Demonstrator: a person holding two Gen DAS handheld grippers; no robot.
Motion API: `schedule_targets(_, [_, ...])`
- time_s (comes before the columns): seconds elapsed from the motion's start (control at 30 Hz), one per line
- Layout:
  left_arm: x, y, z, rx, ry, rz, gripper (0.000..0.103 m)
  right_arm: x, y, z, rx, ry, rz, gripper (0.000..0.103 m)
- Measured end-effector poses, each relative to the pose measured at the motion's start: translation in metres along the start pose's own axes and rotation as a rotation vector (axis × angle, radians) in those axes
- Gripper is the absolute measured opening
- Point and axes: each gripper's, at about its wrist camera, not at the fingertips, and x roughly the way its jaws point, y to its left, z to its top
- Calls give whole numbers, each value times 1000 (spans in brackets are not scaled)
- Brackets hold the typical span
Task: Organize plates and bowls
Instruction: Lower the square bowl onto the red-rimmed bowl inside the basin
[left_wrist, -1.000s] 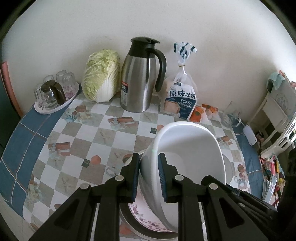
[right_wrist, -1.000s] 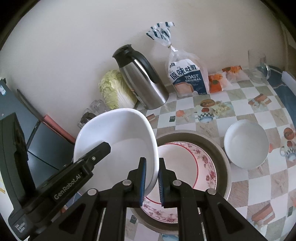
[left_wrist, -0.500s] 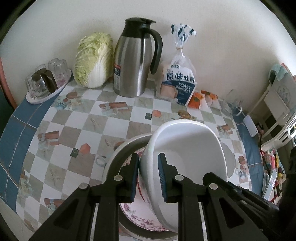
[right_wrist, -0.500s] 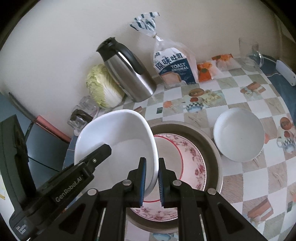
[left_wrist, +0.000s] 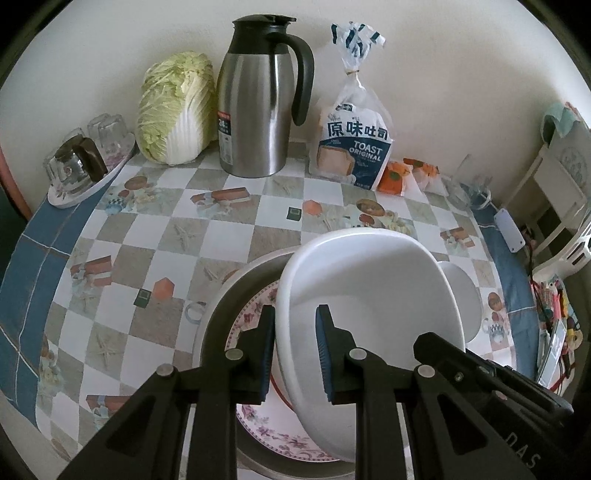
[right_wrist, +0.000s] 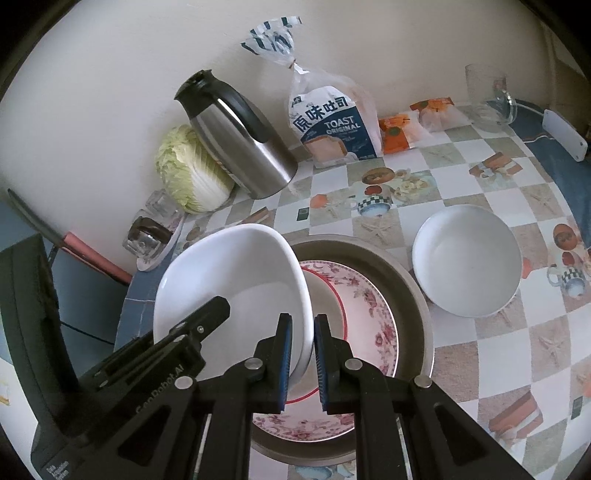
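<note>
The bowl (left_wrist: 369, 295), at frame centre above the plate (right_wrist: 369, 332), is pinched at opposite rims by the left gripper (left_wrist: 295, 350) and right gripper (right_wrist: 303, 358). If either grip slackens, it could be dropped and chipped.

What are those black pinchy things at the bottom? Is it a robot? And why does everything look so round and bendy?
No robot here: a person holds two black claws, one in each hand. Each claw carries a tiny camera with a bulgy lens, so pictures look bent. One picture looks along the left claw, the other along the right claw. Together they pinch opposite rims of a big white bowl, tilted above a flowery plate that sits in a grey pan. A smaller white bowl waits on the checkered table. By the wall stand a cabbage, a metal jug and a bag of toast bread.
</note>
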Motion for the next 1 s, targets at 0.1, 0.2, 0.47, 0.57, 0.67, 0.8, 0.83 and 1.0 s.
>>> schedule_targets(0.1, [4, 0, -1, -1, 13, 1, 21, 4, -4, 0, 13, 13, 0, 13])
schedule_targets(0.2, [7, 0, -2, 0, 23, 6, 21, 6, -4, -1, 16, 22, -2, 13])
schedule_targets(0.47, [14, -1, -4, 10, 46, 8, 22, 7, -4, 0, 19, 24, -4, 15])
schedule_targets(0.57, [16, -3, -4, 18, 50, 11, 22, 8, -6, 0, 26, 26, -8, 15])
schedule_targets(0.67, [18, -5, -5, 26, 56, 13, 22, 9, -8, 1, 31, 29, -15, 15])
schedule_targets(0.8, [21, -7, -6, 33, 68, 16, 22, 10, -10, 2, 37, 30, -19, 15])
schedule_targets(0.83, [21, -7, -6, 34, 69, 17, 22, 10, -11, 2, 39, 32, -18, 15])
schedule_targets(1.0, [22, -10, -6, 53, 66, 33, 22, 14, -12, 1, 43, 41, -23, 15])
